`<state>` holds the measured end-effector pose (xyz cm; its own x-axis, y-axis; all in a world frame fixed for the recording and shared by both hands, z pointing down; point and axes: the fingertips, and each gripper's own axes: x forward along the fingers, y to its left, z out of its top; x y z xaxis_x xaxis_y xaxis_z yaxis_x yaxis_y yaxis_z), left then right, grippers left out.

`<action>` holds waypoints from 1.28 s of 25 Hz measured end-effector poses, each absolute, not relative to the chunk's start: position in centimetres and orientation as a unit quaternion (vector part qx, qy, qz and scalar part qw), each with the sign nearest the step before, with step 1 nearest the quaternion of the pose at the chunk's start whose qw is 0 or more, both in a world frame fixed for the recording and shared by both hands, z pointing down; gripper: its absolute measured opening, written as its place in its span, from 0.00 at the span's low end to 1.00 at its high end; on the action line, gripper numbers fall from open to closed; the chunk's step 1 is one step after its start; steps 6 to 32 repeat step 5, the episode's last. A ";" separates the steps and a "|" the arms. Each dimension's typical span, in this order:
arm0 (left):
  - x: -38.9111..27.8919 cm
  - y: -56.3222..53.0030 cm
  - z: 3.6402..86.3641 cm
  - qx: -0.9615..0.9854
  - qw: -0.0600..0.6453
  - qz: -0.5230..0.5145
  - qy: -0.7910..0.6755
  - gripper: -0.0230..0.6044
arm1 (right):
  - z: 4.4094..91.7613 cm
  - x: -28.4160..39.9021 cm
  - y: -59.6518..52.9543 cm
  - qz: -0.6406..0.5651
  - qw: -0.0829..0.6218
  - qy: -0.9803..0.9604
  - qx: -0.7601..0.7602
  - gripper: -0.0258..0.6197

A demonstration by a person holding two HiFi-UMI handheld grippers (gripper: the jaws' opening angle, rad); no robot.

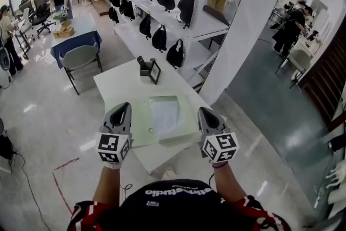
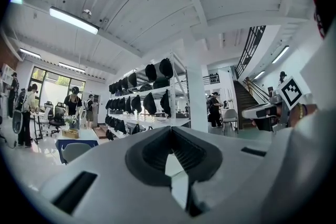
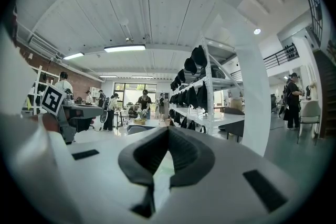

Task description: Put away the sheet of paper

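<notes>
**Both grippers shut and empty; sheet lies flat between them**

**Head view.** The sheet of paper [image 1: 165, 116] lies flat and white inside the outline of a pale green holder [image 1: 185, 126]. The holder rests partly on a green mat [image 1: 138, 131] on the white surface [image 1: 116, 86]. Whether the sheet sits loose on the holder or under a clear cover cannot be made out, so the layout fits either a sheet waiting to be filed or one already filed. The left gripper [image 1: 122, 112] and right gripper [image 1: 208, 115] are held level at the near edge. They flank the holder and are clear of the paper.

A black stand [image 1: 144, 67] and a small frame [image 1: 155, 72] occupy the far end of the surface, in the line of any long reach. A chair [image 1: 81, 58] stands off the far left corner. A shelving rack [image 1: 162, 13] hung with black bags and a white pillar [image 1: 246, 24] lie beyond.

**Left gripper view.** The jaws of the left gripper [image 2: 170, 136] are together with nothing between them.

**Right gripper view.** The right gripper [image 3: 168, 136] likewise has its jaws together and holds nothing.

**Hazards, as judged.**
- A thin sheet lying flat offers no edge to pinch, so it may crease or skate.
- The holder may slide on the mat if pushed from one side only.
- Overreaching could topple the frame.
</notes>
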<state>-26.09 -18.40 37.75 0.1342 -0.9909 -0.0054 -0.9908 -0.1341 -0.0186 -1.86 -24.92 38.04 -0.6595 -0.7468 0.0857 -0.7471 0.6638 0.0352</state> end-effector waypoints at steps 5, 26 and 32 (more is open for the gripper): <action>-25.4 -18.5 38.0 -0.757 0.011 -0.017 0.653 0.05 | 38.2 -1.5 -24.8 0.004 0.048 -0.910 0.411 0.03; -25.4 -18.5 38.0 -0.757 0.011 -0.017 0.653 0.05 | 38.2 -1.5 -24.8 0.004 0.048 -0.910 0.411 0.03; -25.4 -18.5 38.0 -0.757 0.011 -0.017 0.653 0.05 | 38.2 -1.5 -24.8 0.004 0.048 -0.910 0.411 0.03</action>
